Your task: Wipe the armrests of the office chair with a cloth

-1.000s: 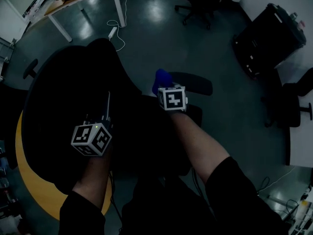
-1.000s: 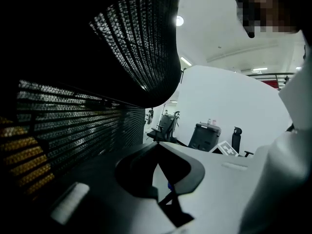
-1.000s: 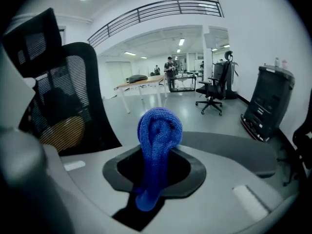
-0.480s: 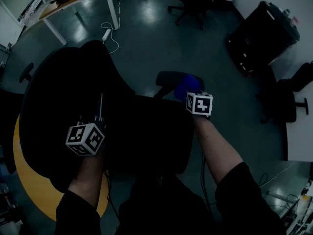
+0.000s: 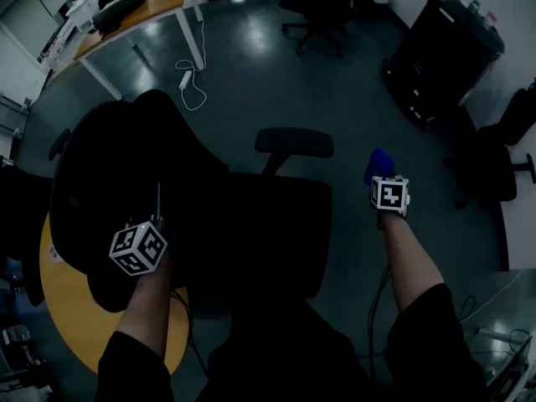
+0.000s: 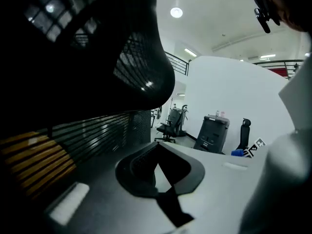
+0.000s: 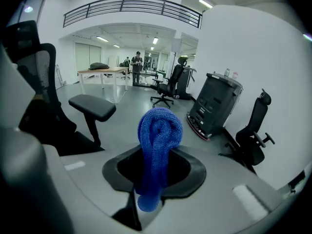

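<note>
The black office chair (image 5: 243, 233) fills the middle of the head view, its backrest (image 5: 117, 166) at the left and one padded armrest (image 5: 295, 141) at the far side. My right gripper (image 5: 381, 172) is off to the right of the chair, over the floor, shut on a bunched blue cloth (image 5: 379, 161). The right gripper view has the cloth (image 7: 158, 135) sticking up out of the gripper (image 7: 153, 179), with the armrest (image 7: 92, 106) to the left and apart from it. My left gripper (image 5: 138, 248) rests by the backrest. Its jaws (image 6: 158, 172) look shut and hold nothing.
A wooden desk (image 5: 142, 2) stands at the far left, with a cable and power strip (image 5: 188, 78) on the floor below it. A black cabinet (image 5: 440, 53) and other office chairs (image 5: 314, 7) (image 5: 502, 166) stand at the back and right. A yellow round surface (image 5: 63, 308) lies behind the backrest.
My right gripper has carried the blue cloth rightward, from over the armrest to a spot clear of the chair. The left gripper has stayed by the backrest.
</note>
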Available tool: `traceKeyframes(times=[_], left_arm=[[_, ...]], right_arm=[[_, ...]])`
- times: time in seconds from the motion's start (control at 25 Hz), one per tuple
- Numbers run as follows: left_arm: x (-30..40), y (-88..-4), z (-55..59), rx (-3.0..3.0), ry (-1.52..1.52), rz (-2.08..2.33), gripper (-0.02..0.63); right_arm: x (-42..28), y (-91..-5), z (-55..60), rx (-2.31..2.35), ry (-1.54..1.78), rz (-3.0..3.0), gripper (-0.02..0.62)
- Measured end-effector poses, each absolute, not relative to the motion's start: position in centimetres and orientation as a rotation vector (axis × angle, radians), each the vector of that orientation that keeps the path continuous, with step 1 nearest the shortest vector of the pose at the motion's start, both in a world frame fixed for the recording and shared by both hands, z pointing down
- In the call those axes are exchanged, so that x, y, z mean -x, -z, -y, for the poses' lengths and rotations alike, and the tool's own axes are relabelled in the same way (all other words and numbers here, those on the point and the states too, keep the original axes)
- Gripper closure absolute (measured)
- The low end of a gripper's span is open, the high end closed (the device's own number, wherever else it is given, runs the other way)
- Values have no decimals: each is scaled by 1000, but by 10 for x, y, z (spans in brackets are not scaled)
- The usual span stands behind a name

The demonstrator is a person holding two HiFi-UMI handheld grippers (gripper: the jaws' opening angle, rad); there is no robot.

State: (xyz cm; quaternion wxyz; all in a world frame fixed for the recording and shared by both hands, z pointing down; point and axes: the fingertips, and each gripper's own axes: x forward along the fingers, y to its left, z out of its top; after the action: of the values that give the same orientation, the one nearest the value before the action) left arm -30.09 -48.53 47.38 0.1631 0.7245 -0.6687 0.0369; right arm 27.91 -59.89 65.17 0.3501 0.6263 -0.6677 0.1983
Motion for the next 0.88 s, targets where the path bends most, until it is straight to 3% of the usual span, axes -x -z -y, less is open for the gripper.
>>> traceKeyframes(times=[0.24,0.6,0.88], left_arm=[[256,-439,390,-2191,-86,1874,589],[189,-357,194,-2548,241,1611,589],[177,-327,31,-2554,349,1376,589]], right_arm=[[-286,-609,487,-1572,-462,1963,495],[-192,-503,187,-1706,-541,2326,495],[-121,-438,5,-1664,-608,2505,495]])
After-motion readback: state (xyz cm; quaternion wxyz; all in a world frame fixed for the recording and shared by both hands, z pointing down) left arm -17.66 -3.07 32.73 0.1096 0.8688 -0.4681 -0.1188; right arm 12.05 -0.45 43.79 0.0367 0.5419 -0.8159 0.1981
